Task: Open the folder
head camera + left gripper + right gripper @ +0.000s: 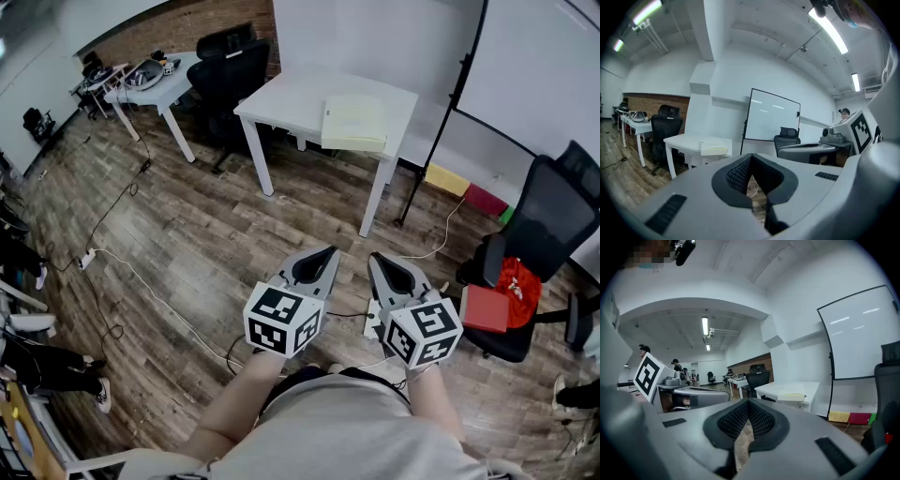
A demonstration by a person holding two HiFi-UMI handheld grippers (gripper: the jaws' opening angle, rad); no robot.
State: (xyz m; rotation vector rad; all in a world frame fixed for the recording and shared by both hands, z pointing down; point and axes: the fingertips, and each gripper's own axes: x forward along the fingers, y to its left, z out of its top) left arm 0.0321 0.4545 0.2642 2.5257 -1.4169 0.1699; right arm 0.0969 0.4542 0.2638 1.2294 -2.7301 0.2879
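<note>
Left tongs (328,253) and right tongs (377,260) are held pressed together, empty, presumably because the folder (354,122) on the tabletop (286,94) is not yet reached.

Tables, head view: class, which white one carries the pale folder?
The nearer white table, top centre, bears the folder by its right edge; the farther table at upper left holds other clutter.

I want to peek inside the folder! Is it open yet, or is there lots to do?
Nothing is done yet: the folder lies closed on the white table, across the floor. In hand: nothing, the left gripper and right gripper are both shut and empty. Left to do: walk over, grab the cover, lift it open.
</note>
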